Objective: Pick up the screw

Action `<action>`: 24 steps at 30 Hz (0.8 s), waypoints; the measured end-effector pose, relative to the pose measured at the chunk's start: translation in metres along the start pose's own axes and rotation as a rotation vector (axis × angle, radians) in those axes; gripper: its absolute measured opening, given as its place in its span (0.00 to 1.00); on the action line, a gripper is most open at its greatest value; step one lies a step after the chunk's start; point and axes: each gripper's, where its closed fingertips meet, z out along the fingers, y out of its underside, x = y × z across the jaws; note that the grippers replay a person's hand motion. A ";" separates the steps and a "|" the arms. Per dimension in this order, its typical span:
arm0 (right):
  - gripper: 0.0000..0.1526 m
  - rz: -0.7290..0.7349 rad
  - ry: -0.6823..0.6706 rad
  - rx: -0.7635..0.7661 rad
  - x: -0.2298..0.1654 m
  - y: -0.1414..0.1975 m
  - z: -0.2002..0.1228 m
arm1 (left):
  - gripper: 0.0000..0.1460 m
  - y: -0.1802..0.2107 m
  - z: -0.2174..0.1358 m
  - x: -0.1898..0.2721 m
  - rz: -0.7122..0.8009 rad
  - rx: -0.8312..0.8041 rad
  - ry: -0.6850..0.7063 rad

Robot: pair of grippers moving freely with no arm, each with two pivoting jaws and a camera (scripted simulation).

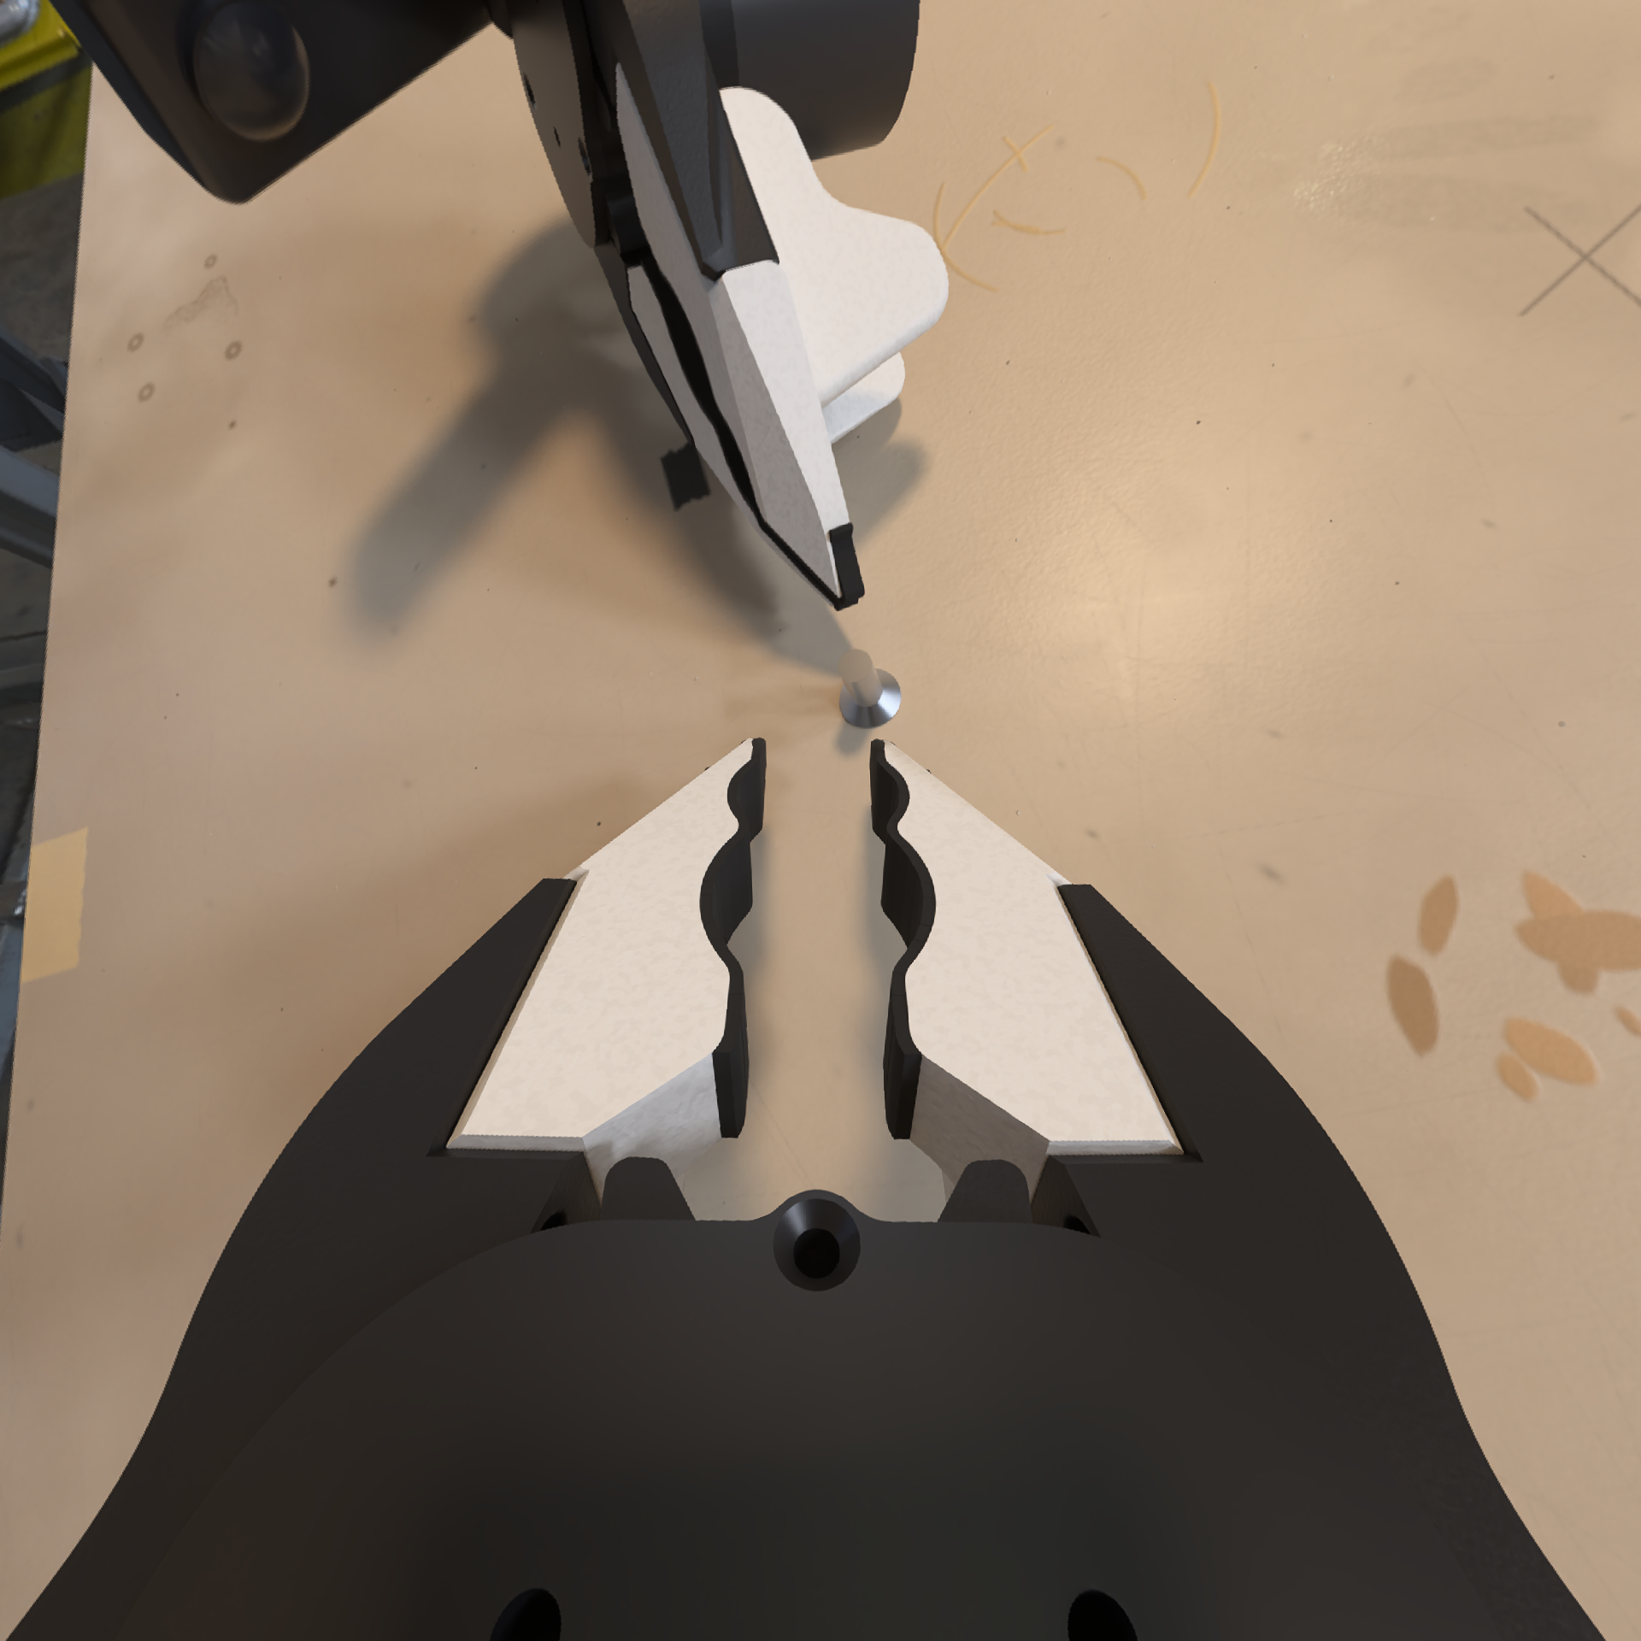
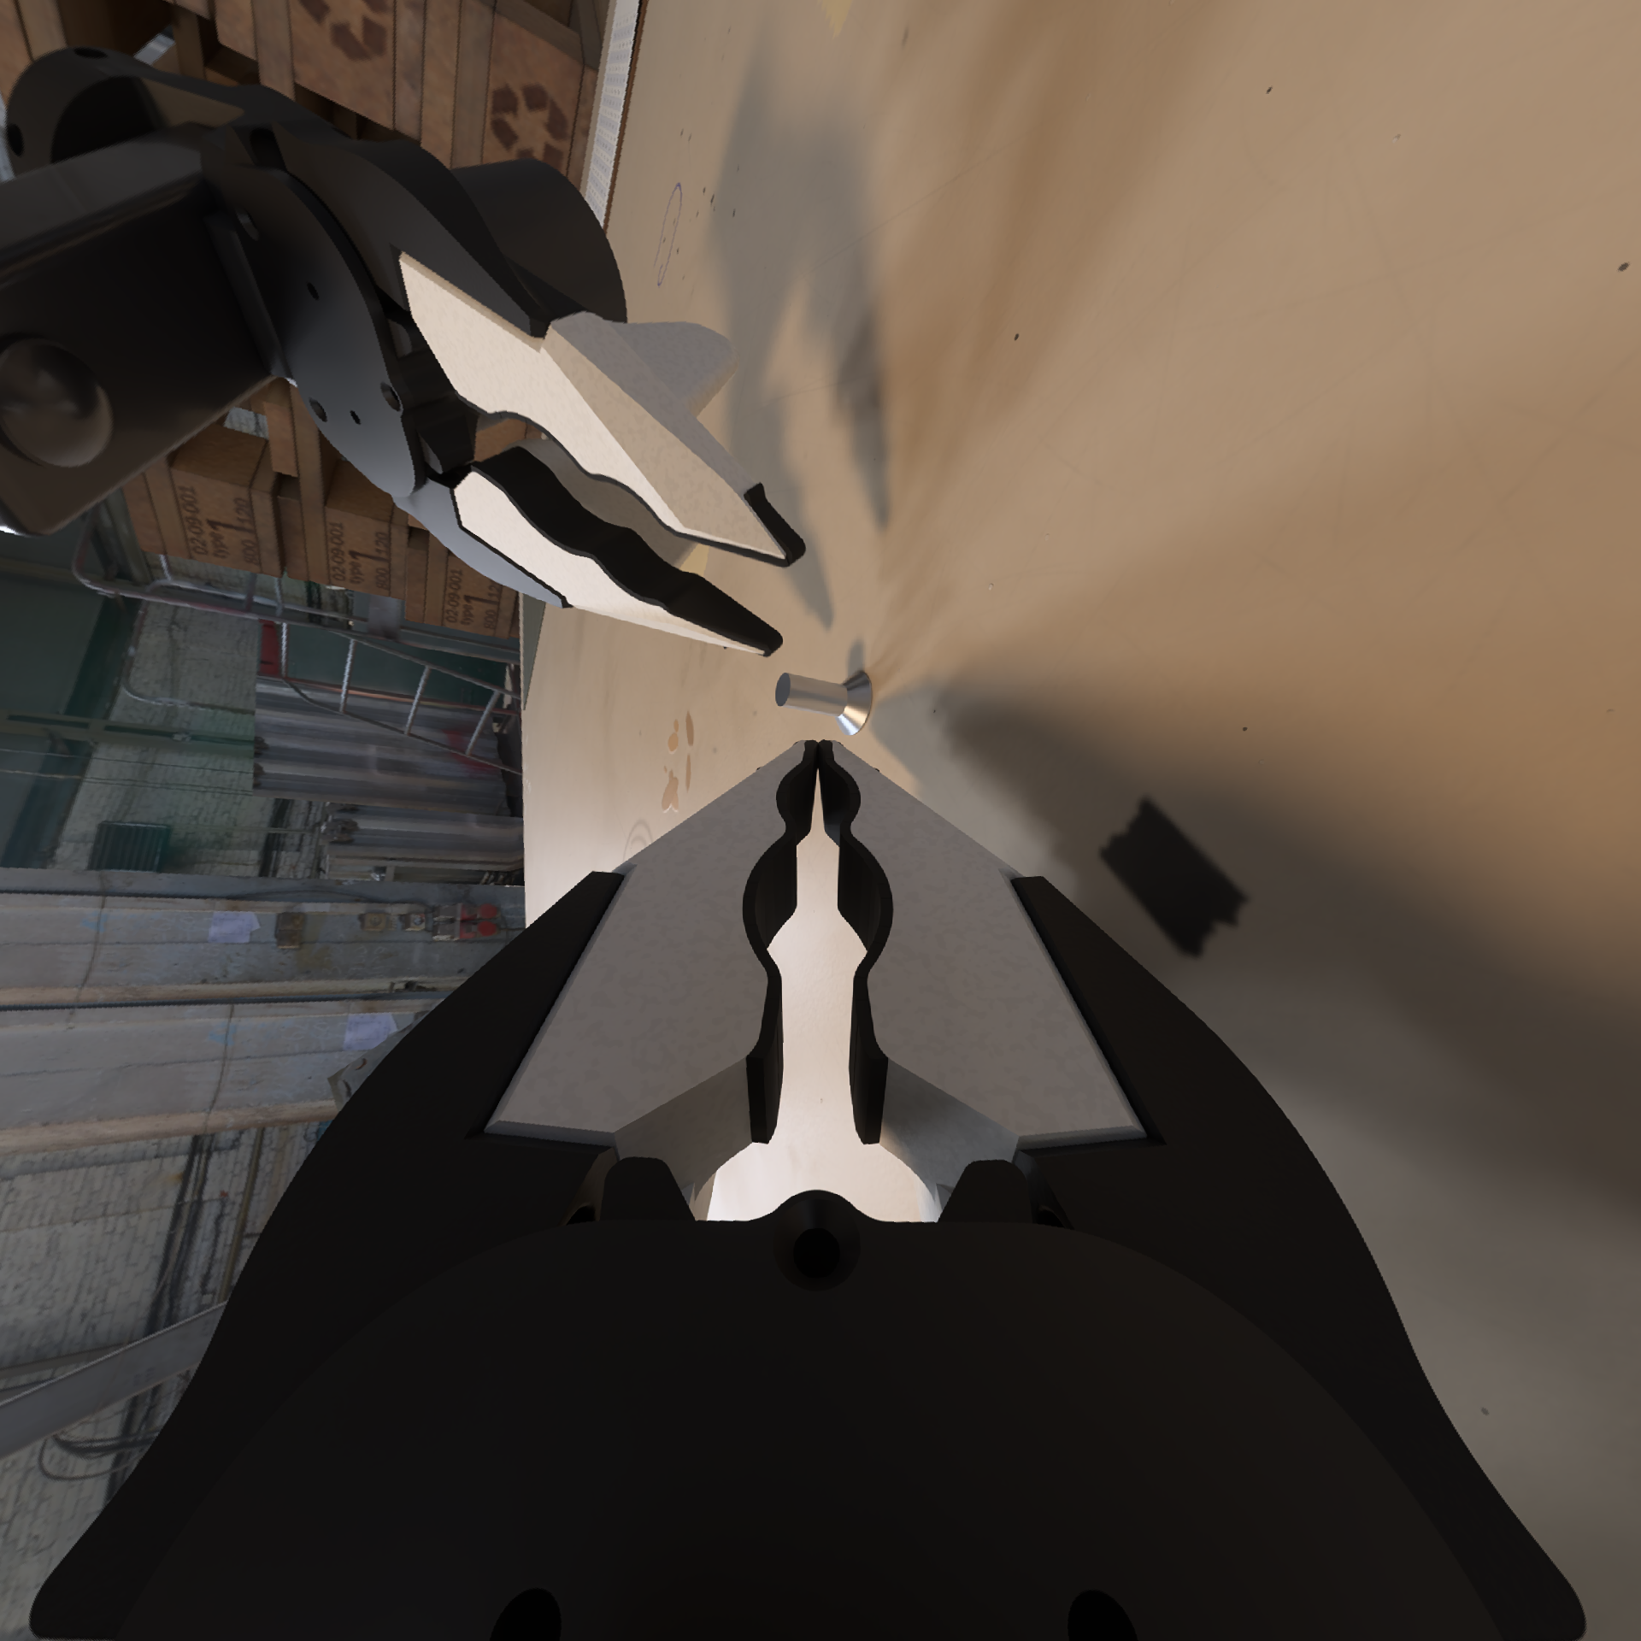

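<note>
The left gripper [image 1: 817, 746] has its fingers spread, with a clear gap between the dark pads, and nothing sits between them. Just past its tips stands the screw [image 1: 868, 697], a small silver piece resting head-down on the tan bench [image 1: 1243, 622], its shank pointing up. The right gripper [image 2: 819, 744] comes in from the opposite side with its fingers pressed together at the tips, pinching nothing; its tips hang just beside the screw [image 2: 826, 701] without touching it. So the screw sits between the two grippers, free of both, well in from the bench edges. Behind the right gripper lies a small black block [image 1: 682, 478] in shadow. Toward the right edge of the bench are tan blotches [image 1: 1510, 977], pale curved scratches [image 1: 1048, 204] and a pencilled cross [image 1: 1589, 257]. Beyond the bench's edge stand stacked cardboard boxes [image 2: 355, 533].
</note>
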 end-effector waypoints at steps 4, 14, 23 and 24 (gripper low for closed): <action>0.00 -0.065 0.035 0.001 -0.003 -0.001 -0.002 | 0.17 0.004 -0.001 0.000 0.017 -0.023 -0.011; 0.11 -0.724 0.437 -0.117 -0.014 0.000 -0.021 | 0.04 0.010 0.007 0.002 -0.015 -0.062 -0.015; 0.14 -0.714 0.407 -0.091 -0.037 -0.004 -0.040 | 0.01 0.000 -0.016 -0.016 0.012 -0.041 -0.139; 0.14 -0.703 0.412 -0.086 -0.039 -0.004 -0.045 | 0.01 0.001 -0.021 -0.016 0.005 -0.048 -0.154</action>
